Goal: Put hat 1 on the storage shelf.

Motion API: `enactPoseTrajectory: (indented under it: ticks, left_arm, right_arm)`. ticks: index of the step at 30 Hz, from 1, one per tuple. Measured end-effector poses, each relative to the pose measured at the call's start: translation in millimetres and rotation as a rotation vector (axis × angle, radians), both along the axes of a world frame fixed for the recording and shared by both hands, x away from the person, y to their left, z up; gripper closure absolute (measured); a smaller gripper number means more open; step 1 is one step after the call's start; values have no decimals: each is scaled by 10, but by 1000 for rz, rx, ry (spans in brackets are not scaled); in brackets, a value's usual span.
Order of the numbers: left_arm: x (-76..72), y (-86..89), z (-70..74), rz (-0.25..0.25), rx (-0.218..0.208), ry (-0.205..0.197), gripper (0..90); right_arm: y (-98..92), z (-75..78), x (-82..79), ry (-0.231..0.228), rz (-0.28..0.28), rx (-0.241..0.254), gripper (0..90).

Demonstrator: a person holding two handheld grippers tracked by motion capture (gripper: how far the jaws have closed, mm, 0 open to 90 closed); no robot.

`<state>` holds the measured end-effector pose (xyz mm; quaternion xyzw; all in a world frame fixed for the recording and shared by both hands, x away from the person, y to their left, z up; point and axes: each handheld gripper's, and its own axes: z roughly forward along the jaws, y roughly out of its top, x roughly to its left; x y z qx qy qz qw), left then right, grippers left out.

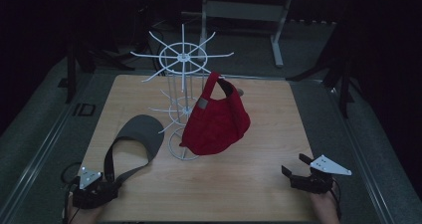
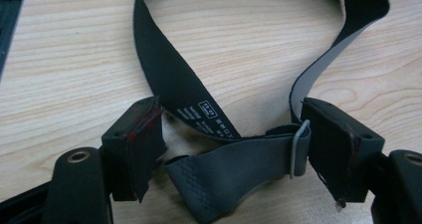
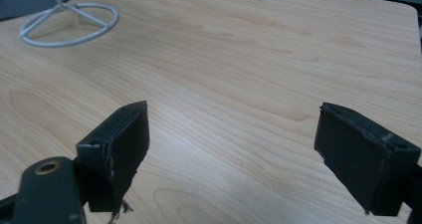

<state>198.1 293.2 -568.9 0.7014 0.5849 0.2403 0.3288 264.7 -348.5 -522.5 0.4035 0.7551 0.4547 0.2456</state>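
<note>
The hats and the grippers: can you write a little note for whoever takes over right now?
Left gripper: jaws open on either side of the grey visor's strap, at its buckle; the pads do not seem to press it, so it is not gripped.
Right gripper: open, nothing between the jaws, low over the table.
Grey visor: flat on the table, left of the white wire rack.
Red cap: already hanging from a rack arm.
Done: the red cap is up.
Left, most likely: close on the strap, lift the visor and hang it on a free arm.
</note>
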Motion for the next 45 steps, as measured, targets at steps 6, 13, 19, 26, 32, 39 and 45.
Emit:
enactPoseTrajectory:
  ticks: [6, 13, 19, 26, 32, 39, 45]
  left_arm:
    - [54, -76, -1, -22, 33, 6, 345]
    - [124, -141, 17, -52, 28, -8, 702]
    - [116, -172, 60, -103, 56, -64, 845]
    - [42, -151, 225, -222, 49, -233, 851]
    - [75, -91, 419, -304, 16, -335, 852]
    - [129, -35, 670, -334, 3, -401, 852]
    - [165, -46, 954, -349, 10, -460, 852]
  right_arm:
    - [-11, -33, 10, 9, 1, 1, 142]
    - [-18, -43, 12, 12, -7, 4, 142]
    - [-35, -35, 11, 14, -11, 5, 142]
    - [-62, -8, 10, 10, -16, 17, 142]
    - [-65, 7, 6, 8, -15, 18, 142]
    - [-79, 5, 2, 9, -16, 31, 142]
    - [-83, -11, 7, 11, -17, 38, 142]
